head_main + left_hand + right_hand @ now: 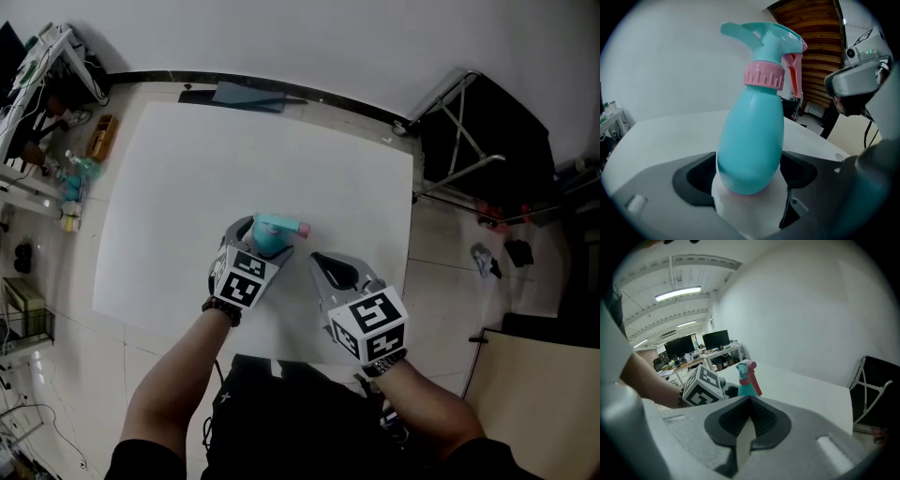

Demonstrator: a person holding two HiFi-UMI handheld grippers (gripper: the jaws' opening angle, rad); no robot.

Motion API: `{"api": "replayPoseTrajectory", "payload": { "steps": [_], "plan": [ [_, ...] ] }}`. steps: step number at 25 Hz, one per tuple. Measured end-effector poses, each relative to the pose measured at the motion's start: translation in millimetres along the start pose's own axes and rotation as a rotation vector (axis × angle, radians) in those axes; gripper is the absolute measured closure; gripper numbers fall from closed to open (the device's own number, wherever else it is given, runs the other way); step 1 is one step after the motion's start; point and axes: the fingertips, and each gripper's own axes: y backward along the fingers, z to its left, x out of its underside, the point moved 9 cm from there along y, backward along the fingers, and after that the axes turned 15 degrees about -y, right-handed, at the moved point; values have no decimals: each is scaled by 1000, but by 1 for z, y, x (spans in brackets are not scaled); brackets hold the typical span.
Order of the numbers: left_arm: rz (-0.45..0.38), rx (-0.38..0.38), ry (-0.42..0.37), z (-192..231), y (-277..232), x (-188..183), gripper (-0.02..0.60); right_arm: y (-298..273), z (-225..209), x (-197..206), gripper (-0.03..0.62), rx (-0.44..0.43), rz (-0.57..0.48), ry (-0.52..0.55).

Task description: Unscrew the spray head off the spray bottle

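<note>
The left gripper (263, 247) is spread wide with a teal plastic spray bottle (750, 140) standing between its jaws on the white table (187, 187), and I see no clear squeeze on it. The bottle's teal spray head (765, 33) with pink trigger sits above a pink ribbed collar (763, 75). Just beside it, the right gripper (749, 401) is clamped tight on nothing, aimed at the bottle.

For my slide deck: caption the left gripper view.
Open left claw straddles the upright teal spray bottle, spray head not yet unscrewed.
</note>
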Motion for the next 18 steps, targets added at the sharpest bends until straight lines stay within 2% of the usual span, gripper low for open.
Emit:
{"api": "replayPoseTrajectory", "payload": {
  "steps": [3, 12, 18],
  "plan": [
    [-2, 13, -8, 1, -2, -1, 161, 0, -2, -1, 603, 4, -3, -4],
    [52, 4, -42, 2, 6, -5, 167, 3, -2, -5, 603, -16, -14, 7],
    [143, -29, -148, 6, 26, -12, 170, 14, -4, -12, 602, -50, -26, 27]
  ]
}}
